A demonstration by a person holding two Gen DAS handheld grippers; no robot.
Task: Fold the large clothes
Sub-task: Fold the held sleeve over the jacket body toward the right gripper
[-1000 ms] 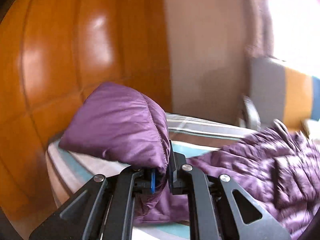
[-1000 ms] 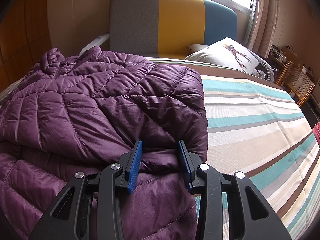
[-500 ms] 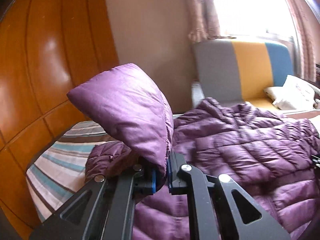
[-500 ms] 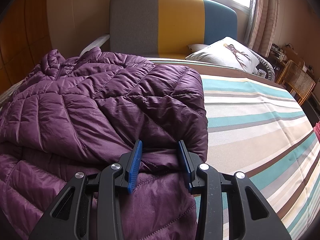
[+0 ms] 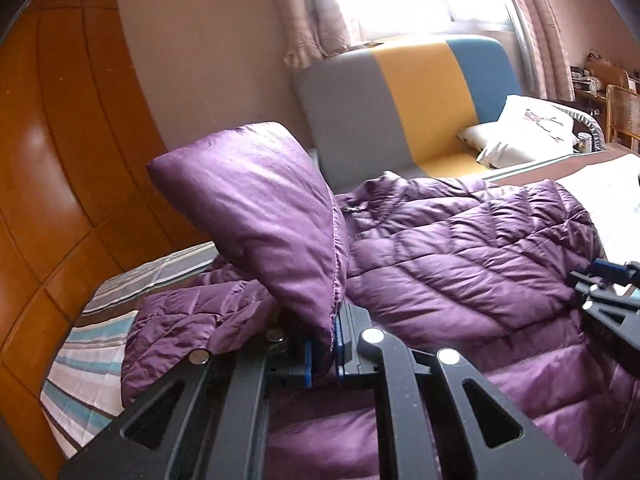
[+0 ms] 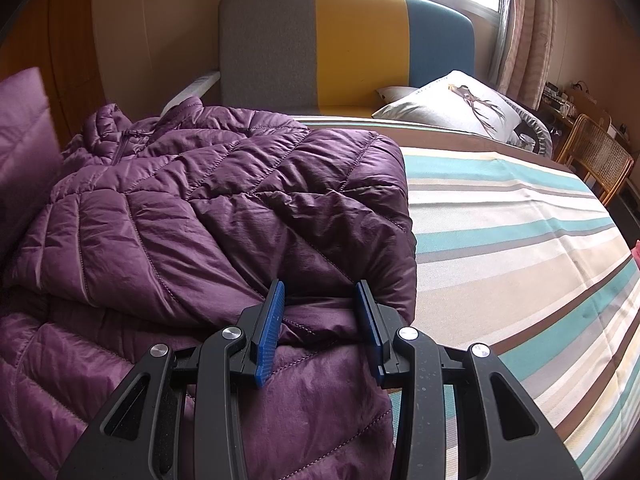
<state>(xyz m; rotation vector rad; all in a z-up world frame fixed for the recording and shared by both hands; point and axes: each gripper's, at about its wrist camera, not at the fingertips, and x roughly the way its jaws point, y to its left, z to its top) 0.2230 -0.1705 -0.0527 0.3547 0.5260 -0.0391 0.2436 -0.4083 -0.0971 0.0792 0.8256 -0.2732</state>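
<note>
Carrying sleeve: left gripper (image 5: 322, 354) clamps purple quilted down jacket (image 5: 460, 256) cuff; lay toward three o'clock, where right gripper (image 6: 320, 328) pins bunched hem.

Both the left gripper (image 5: 322, 354) and right gripper (image 6: 320, 332) have black frames, blue ribbed pads, apparently silver screws.

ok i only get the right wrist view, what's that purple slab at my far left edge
observer: a flap of the jacket, held up above the rest by the left gripper.
operator: is it gripped properly
observer: yes, the fingers are shut on the flap's stitched edge.
operator: whats past the jacket on that side
observer: a strip of the striped sheet, then wooden panels.
</note>
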